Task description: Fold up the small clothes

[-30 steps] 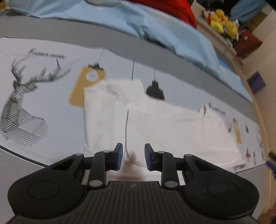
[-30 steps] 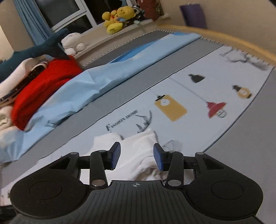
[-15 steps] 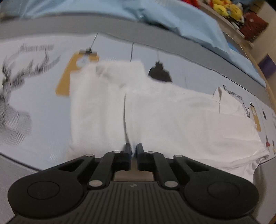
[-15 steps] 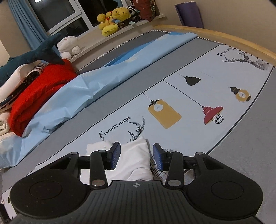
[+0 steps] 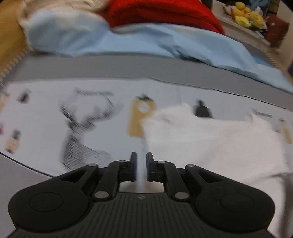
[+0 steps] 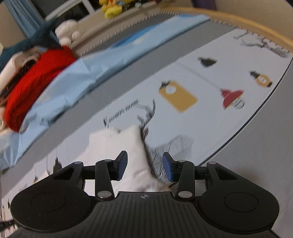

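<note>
A white garment (image 5: 210,139) lies spread on the printed bed sheet (image 5: 45,119), to the right of my left gripper. My left gripper (image 5: 141,167) has a narrow gap between its blue pads and holds nothing visible; it sits off the garment's left edge. The frame is blurred by motion. In the right wrist view the same white garment (image 6: 117,146) lies below and ahead of my right gripper (image 6: 144,166), which is open and empty above the cloth's end.
A light blue sheet (image 5: 164,42) and a red blanket (image 5: 161,12) lie at the far side of the bed. Plush toys (image 6: 113,7) sit on the window ledge. A wooden bed frame edge (image 6: 247,20) curves at the right.
My left gripper shut at the garment's near edge, then opened slightly and swung left off the cloth. The right gripper stayed open and shifted a little over the garment's end.
</note>
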### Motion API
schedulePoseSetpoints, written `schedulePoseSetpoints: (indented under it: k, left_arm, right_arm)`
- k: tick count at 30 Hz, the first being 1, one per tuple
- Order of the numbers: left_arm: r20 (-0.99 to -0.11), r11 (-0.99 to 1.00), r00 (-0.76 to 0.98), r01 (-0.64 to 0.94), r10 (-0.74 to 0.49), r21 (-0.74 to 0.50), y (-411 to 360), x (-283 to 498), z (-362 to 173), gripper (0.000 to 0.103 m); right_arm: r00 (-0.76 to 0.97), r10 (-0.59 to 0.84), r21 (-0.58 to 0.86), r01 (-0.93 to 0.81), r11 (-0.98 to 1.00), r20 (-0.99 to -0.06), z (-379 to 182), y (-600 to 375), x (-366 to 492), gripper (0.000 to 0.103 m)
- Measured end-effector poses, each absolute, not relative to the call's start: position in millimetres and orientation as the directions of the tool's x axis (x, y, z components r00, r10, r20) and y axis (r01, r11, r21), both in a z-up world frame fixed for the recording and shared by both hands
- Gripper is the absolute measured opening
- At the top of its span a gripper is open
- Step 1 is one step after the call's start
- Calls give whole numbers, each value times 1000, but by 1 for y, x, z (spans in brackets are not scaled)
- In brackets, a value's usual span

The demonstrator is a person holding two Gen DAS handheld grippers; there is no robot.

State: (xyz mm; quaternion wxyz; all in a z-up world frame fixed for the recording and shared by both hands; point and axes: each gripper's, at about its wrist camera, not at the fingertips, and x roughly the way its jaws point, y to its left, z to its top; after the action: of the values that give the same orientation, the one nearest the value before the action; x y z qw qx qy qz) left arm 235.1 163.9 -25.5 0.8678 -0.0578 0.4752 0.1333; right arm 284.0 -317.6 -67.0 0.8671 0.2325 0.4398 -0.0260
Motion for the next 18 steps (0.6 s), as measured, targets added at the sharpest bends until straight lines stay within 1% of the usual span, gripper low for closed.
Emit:
schedulePoseSetpoints:
  k: [2,5,9,12,14,15,16,17,18]
  left_arm:
    - [-823,957,547,-289,154,-13,168,234,-19,15]
    - [-826,958,554,-278,104,-65,169,236,-19,16]
    - [-833,967,542,-251,109,-37,163,239,-25,16]
    - [-834,971,544,-236,94,-45,156,239,-24,16]
    - [-832,973,548,-227,89,-45,154,238,-23,18]
    - [-832,974,548,-224,87,-45,152,239,-24,19]
    - [-833,974,547,-220,85,-45,151,239,-25,19]
    - [-834,975,545,-218,84,-44,151,240,-26,19]
    - [-835,976,544,-215,83,-44,150,240,-26,19]
  right_arm:
    - [578,184,376,231,897,-795,-77,-307,287,45]
    - [525,223,395,243,886,-821,-93,-297,290,46]
    - [454,327,494,320,808,-829,-118,-296,292,47]
    - [452,343,517,349,782,-824,-126,-295,293,48]
    - [468,341,535,382,754,-815,-128,-299,293,48]
    - [481,342,547,395,738,-808,-128,-301,292,46]
    - [490,343,556,400,729,-801,-127,-304,292,24]
    - [505,337,560,396,727,-795,-126,-305,291,5]
    - [516,318,552,399,732,-795,-124,-308,289,5]
